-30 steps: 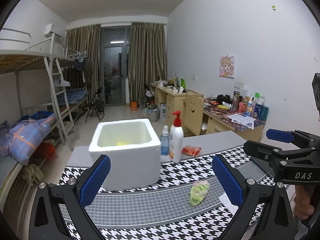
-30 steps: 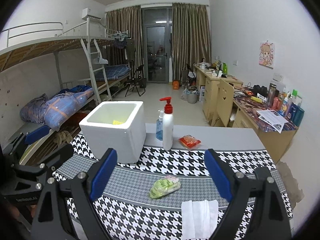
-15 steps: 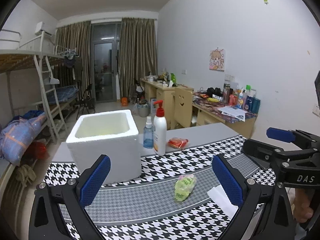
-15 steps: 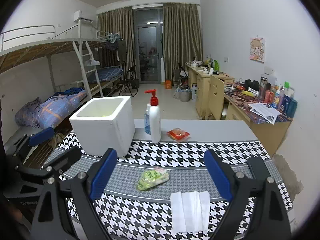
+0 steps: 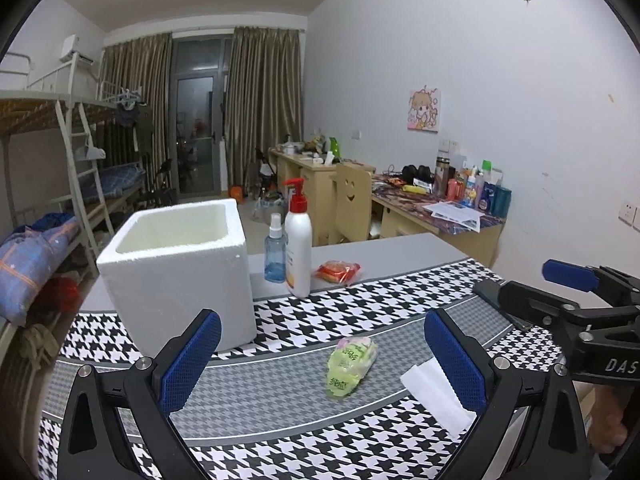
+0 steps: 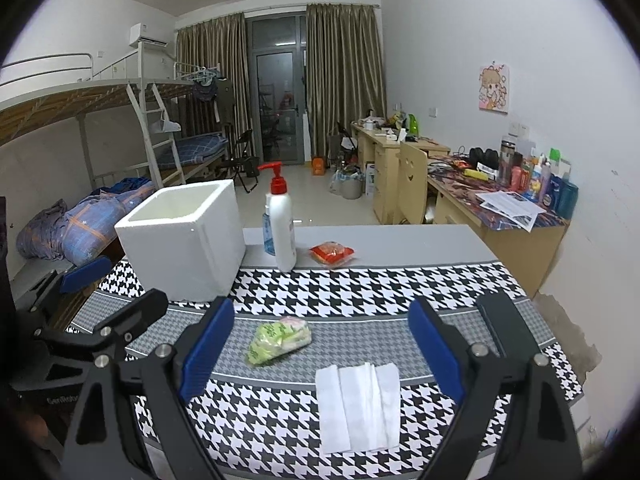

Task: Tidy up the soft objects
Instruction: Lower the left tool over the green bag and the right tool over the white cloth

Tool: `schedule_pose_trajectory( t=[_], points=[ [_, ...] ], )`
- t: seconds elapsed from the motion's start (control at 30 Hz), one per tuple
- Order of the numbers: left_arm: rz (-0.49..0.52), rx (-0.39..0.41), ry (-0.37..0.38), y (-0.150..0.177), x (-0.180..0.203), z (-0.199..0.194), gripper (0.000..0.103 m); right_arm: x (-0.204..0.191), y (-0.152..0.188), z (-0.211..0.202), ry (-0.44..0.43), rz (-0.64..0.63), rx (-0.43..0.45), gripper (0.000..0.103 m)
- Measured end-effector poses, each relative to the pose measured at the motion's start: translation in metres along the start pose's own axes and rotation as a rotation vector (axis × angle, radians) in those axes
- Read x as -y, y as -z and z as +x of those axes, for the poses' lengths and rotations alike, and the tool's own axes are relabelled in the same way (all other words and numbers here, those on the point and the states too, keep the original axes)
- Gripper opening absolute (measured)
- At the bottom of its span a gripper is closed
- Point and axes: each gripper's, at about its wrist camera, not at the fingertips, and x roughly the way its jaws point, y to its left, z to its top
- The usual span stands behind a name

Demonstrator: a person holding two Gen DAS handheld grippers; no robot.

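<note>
A soft green packet [image 5: 351, 365] lies on the houndstooth cloth, between my left gripper's [image 5: 320, 364] open blue pads and a little beyond them. It also shows in the right wrist view [image 6: 279, 340]. A folded white tissue [image 6: 357, 407] lies between my right gripper's [image 6: 320, 354] open pads; in the left wrist view the tissue [image 5: 436, 393] sits by the right pad. A red snack packet [image 5: 338, 271] lies farther back. A white foam box [image 5: 180, 268] stands at the left, open on top.
A white pump bottle [image 5: 298, 244] and a small blue spray bottle [image 5: 275, 254] stand right of the box. The right gripper [image 5: 584, 308] shows at the left view's right edge. A dark phone [image 6: 502, 326] lies on the cloth's right side. Table edge is beyond.
Both grippers have come lower and nearer to the table. The green packet and tissue now sit closer between the pads. Nothing was grasped.
</note>
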Motion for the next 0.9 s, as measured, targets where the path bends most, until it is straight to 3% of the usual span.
schedule_pose_trajectory(
  t=[0.9],
  points=[
    [-0.011,-0.150,0.020,0.020,0.000,0.067,0.102,0.027,0.030,0.033,0.045,0.067,-0.082,0.092]
  ],
)
